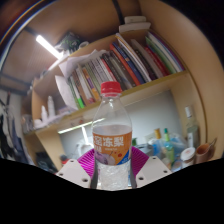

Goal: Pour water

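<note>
A clear plastic bottle (113, 140) with a red cap and an orange-and-white label stands upright between my fingers, filling the middle of the gripper view. Both magenta pads (87, 160) press against its sides at the level of the label's lower edge. My gripper (112, 168) is shut on the bottle. The bottle's lower part looks clear and rippled; its base is hidden. The bottle appears lifted, with the desk seen beyond and below it.
Behind the bottle a wooden shelf (150, 88) holds a leaning row of books and papers. On the desk to the right stand small bottles and containers (172, 145). A ceiling strip light (46, 45) glows above.
</note>
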Demonstrator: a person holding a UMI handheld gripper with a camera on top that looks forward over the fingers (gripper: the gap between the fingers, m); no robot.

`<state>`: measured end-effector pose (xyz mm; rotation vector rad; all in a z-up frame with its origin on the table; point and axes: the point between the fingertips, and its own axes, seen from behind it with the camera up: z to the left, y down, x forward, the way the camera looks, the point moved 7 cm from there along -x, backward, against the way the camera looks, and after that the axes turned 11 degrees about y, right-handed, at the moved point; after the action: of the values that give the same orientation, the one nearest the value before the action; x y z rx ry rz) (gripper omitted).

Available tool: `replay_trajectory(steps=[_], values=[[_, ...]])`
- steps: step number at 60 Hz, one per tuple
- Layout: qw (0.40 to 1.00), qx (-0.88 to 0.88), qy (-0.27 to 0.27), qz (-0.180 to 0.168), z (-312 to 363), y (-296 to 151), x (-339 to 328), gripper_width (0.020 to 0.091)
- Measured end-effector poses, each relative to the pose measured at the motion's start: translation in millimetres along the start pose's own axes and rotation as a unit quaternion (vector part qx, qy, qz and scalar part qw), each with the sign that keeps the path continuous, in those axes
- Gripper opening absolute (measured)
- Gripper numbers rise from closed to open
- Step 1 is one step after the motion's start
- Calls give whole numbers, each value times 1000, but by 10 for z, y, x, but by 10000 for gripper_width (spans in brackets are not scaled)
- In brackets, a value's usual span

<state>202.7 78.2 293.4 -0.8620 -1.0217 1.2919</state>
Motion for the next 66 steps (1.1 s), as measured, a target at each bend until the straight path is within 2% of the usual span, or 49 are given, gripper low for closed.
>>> replay_trajectory(steps=[5, 12, 14, 23, 29, 31, 34, 44, 51, 58, 66], values=[[995, -83, 51, -8, -633, 374, 186, 455], [985, -141, 78, 61, -1112, 947, 303, 455], [984, -147, 79, 66, -1214, 1085, 321, 456], [976, -187, 91, 60, -1454, 1316, 378, 465], [977, -177, 87, 79, -1530, 1506, 388, 464], [980, -172, 83, 58, -1519, 1463, 388, 478], [981, -172, 78, 49, -1534, 1474, 376, 484], [980, -176, 78, 41, -1532, 1490, 363, 495], [978, -184, 79, 58, -1521, 1480, 381, 590], [975, -173, 87, 112, -1533, 1531, 272, 826], [972, -178, 68, 140, -1432, 1500, -31, 852]])
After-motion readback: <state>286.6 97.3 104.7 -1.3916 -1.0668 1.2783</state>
